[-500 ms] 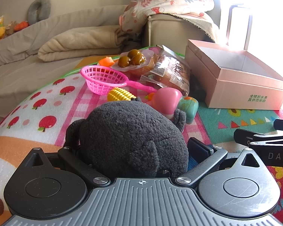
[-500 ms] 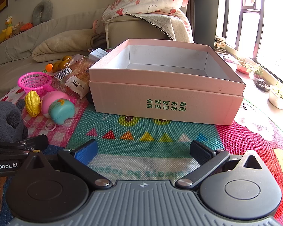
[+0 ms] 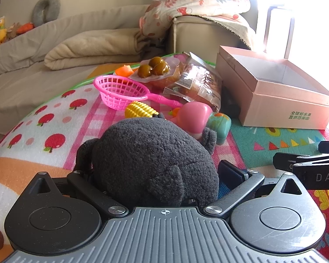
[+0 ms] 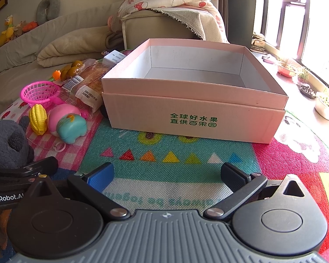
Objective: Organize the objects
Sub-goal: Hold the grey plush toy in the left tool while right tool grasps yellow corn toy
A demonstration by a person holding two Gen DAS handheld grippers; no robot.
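Observation:
A dark grey plush toy point(image 3: 151, 157) fills the space between my left gripper's point(image 3: 155, 171) fingers, which are closed against its sides on the play mat; it also shows at the left edge of the right wrist view point(image 4: 6, 142). My right gripper point(image 4: 166, 173) is open and empty, low over the mat, facing the open pink cardboard box point(image 4: 195, 109). The box also shows in the left wrist view point(image 3: 283, 109), to the right. Its inside is empty.
Beyond the plush lie a toy corn point(image 3: 140, 109), a pink and teal toy point(image 3: 199, 118), a pink plastic basket point(image 3: 120, 91), a bagged bread point(image 3: 197, 83) and a pack of brown fruits point(image 3: 155, 68). A sofa with blankets point(image 3: 94, 48) stands behind. Plant pots point(image 4: 326, 105) line the window sill at right.

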